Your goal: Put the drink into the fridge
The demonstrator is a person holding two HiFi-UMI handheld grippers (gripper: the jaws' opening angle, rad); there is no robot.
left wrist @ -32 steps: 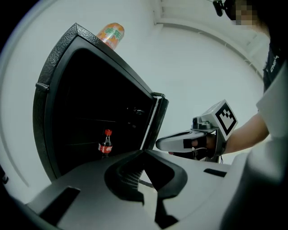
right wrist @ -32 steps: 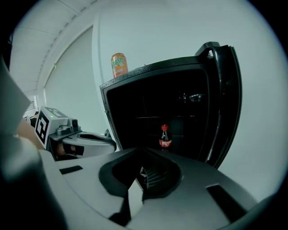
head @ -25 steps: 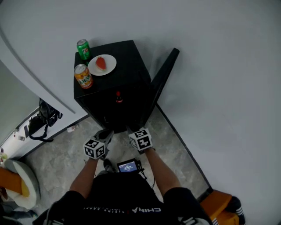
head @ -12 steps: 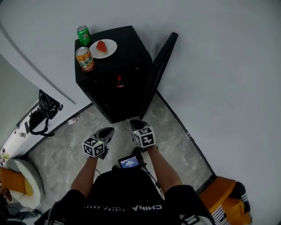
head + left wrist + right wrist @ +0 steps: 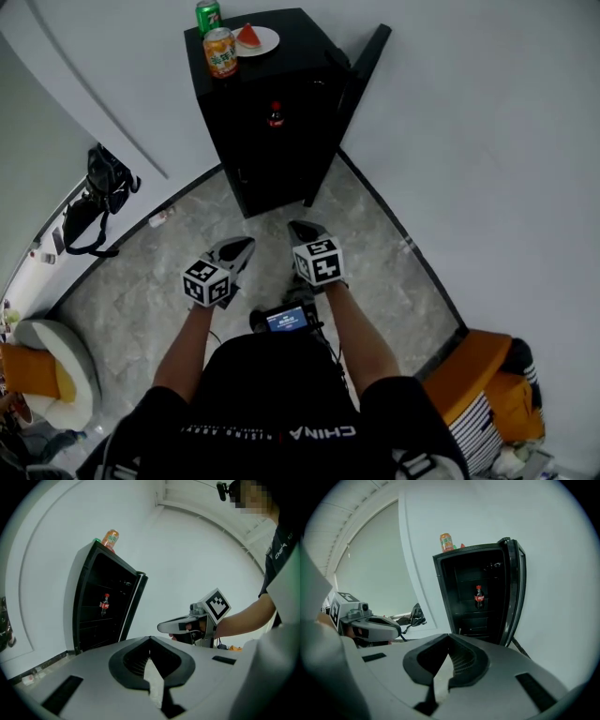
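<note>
At my far left a dark bag (image 5: 98, 202) lies on the floor (image 5: 141, 281); it has nothing to do with my job. My left gripper (image 5: 242, 247) hangs over the floor well short of the fridge (image 5: 305, 42), its fingers (image 5: 123, 662) closed tip to tip on nothing. On the fridge's top stand a green can (image 5: 208, 17) and an orange can (image 5: 221, 52), just beside a plate (image 5: 267, 44) with a red fruit slice (image 5: 247, 36). Inside, about halfway up, a small cola bottle (image 5: 275, 114) stands upright. I take that for the drink, already in place, though the cans may be meant too. The bottle should be light, stiff and smooth, so I would take it round the body under the shoulder, not by the thin neck. A can is thin-walled and dents, so it wants a gentle hold at mid-height. My right gripper (image 5: 300, 230) hangs beside the left, its fingers (image 5: 474, 663) closed and empty. The door (image 5: 361, 70) stands wide open at the right.
</note>
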